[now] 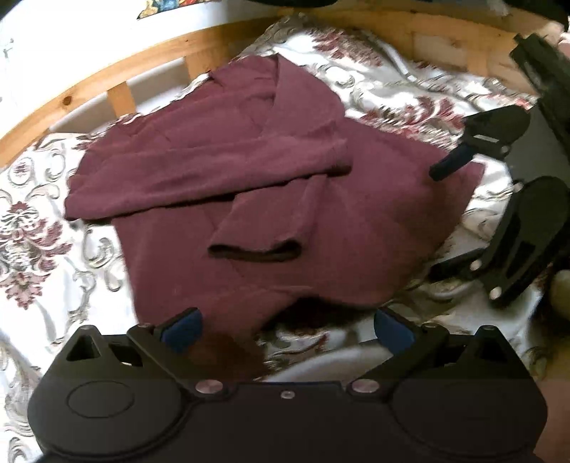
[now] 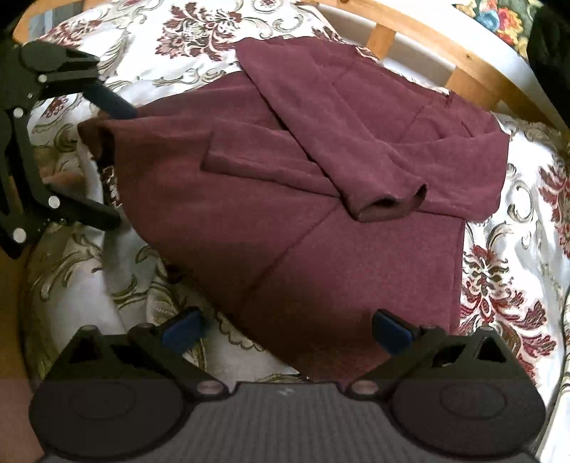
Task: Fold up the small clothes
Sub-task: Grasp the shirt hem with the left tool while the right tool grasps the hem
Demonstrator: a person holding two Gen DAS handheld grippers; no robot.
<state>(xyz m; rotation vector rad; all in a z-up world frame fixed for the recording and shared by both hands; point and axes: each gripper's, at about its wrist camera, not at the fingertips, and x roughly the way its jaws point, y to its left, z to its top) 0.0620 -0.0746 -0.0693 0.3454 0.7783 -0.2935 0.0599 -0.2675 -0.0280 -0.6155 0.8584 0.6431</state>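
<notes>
A maroon sweater (image 1: 356, 228) lies flat on a floral bedspread (image 1: 42, 220), both sleeves folded across its body; one dark cuff (image 1: 254, 253) faces me. My left gripper (image 1: 286, 331) is open at the near hem, where a dark hem corner (image 1: 228, 352) lies between the fingers, close to the left pad. The right gripper (image 1: 441, 217) stands open at the sweater's right edge. In the right wrist view the sweater (image 2: 320, 249) fills the middle, a sleeve cuff (image 2: 392, 206) on top. My right gripper (image 2: 286, 331) is open over the hem, and the left gripper (image 2: 117, 160) is open around the far hem corner (image 2: 96, 135).
A wooden bed frame (image 1: 107, 85) curves along the far side of the bedspread, also visible as the frame (image 2: 463, 53) at upper right. Bare bedspread (image 2: 516, 249) surrounds the sweater. A colourful patterned fabric (image 2: 498, 17) sits beyond the frame.
</notes>
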